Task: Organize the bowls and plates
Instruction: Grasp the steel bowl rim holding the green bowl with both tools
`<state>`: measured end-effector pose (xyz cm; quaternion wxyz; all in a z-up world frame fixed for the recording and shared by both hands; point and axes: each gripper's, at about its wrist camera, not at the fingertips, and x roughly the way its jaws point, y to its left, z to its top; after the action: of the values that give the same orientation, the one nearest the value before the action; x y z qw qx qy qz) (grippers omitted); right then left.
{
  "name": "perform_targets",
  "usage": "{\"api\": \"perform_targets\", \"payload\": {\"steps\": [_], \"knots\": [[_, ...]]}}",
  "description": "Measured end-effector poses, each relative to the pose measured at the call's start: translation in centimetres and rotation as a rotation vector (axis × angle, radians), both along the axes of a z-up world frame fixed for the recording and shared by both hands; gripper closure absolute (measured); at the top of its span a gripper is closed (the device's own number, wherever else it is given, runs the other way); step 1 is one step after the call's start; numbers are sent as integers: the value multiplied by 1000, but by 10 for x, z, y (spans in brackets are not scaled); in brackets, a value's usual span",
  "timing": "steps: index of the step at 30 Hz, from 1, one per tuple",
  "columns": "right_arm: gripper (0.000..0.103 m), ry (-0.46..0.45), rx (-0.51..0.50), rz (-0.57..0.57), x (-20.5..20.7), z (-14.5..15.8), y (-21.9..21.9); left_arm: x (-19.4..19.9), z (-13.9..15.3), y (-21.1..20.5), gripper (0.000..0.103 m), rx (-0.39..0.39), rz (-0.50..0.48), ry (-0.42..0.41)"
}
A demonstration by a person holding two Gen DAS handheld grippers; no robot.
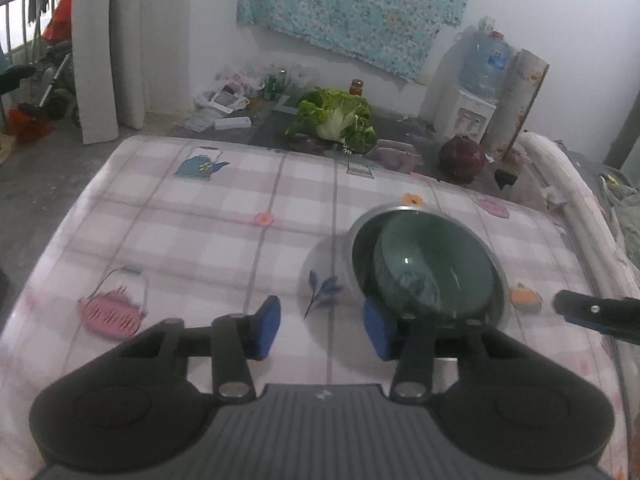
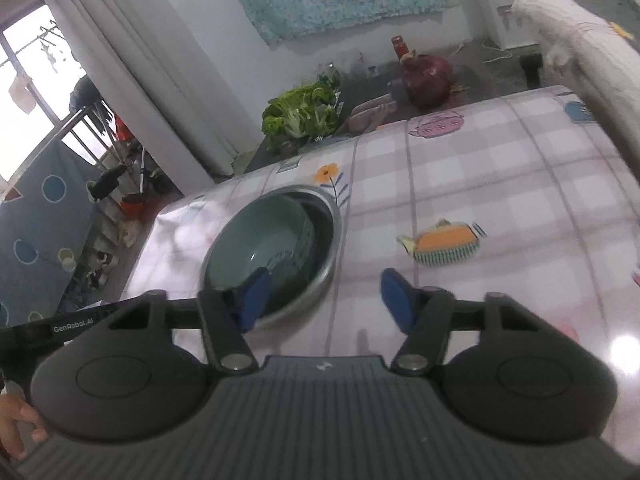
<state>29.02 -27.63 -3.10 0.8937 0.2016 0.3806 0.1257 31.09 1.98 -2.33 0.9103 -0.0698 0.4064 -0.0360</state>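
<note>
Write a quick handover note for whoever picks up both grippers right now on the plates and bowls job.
Left gripper: open, empty, just short of the bowls.
Right gripper: open, empty, also beside them.
Green bowl sits nested, tilted, inside the metal bowl on the checked tablecloth.
Done: those two are stacked.
Left: no plates or other bowls show in either view; look for more, and perhaps seat the green bowl level.
</note>
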Motion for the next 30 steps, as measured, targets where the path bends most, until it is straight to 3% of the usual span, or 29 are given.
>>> {"api": "perform_targets", "payload": {"steps": [3,6,17,30], "knots": [[55,20,-22,12,28,-8,7,22,-10,-4,72,6,-4,32],[59,34,-40,25,47,-15,13,38,-20,-5,76,-12,-13,67],[76,99,-45,59,82,-39,25,63,-31,-17,81,-13,-42,104],[92,141,9,73,96,-65,34,79,-50,-18,91,-97,8,172]]}}
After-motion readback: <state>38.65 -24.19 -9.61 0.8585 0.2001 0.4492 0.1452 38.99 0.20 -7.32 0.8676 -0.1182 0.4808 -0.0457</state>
